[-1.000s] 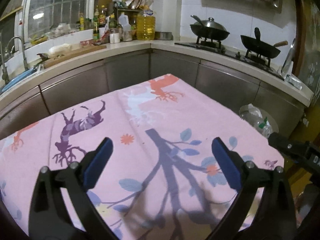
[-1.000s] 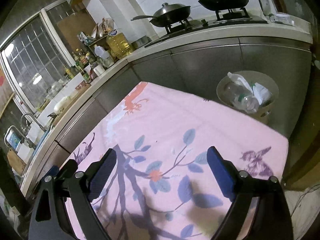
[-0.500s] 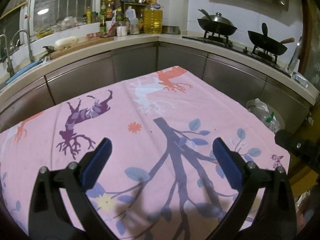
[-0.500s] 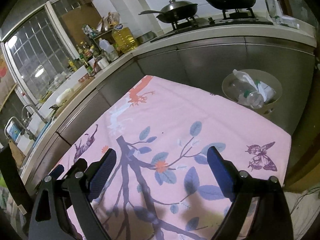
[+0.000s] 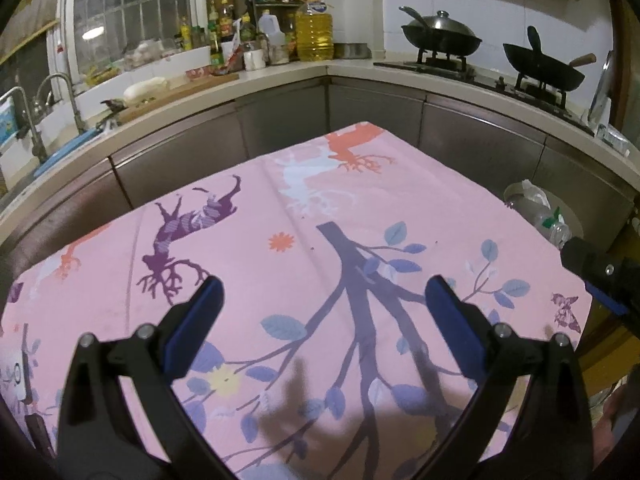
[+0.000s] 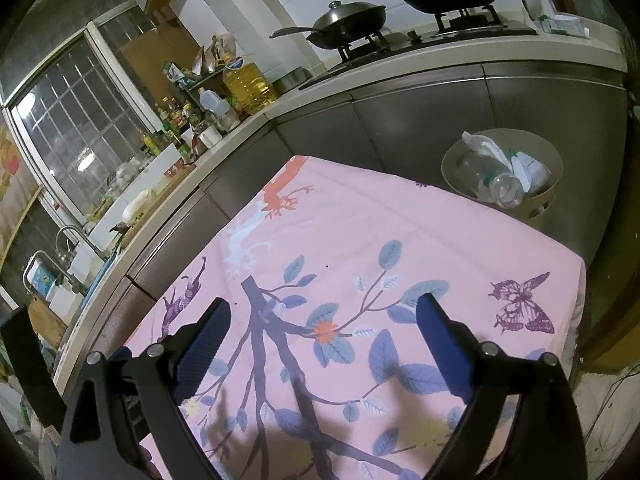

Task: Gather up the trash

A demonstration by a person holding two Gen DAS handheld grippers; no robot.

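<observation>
A beige trash bin [image 6: 556,184] stands on the floor beyond the table's far right edge and holds a clear plastic bottle [image 6: 500,184] and white crumpled waste. It also shows in the left wrist view [image 5: 572,220]. My left gripper [image 5: 320,300] is open and empty above the pink patterned tablecloth [image 5: 320,208]. My right gripper [image 6: 324,320] is open and empty above the same cloth [image 6: 360,240]. Part of the right gripper shows at the right edge of the left wrist view [image 5: 600,276]. No loose trash shows on the cloth.
A grey L-shaped kitchen counter [image 5: 280,80] runs behind the table, with bottles, an oil jug [image 5: 314,32], a sink tap [image 5: 60,92] and two woks on a stove [image 5: 440,40]. Steel cabinet fronts stand close to the table's far edges.
Both grippers have pulled back and risen a little over the cloth, so more of the table shows. Both stayed open and empty.
</observation>
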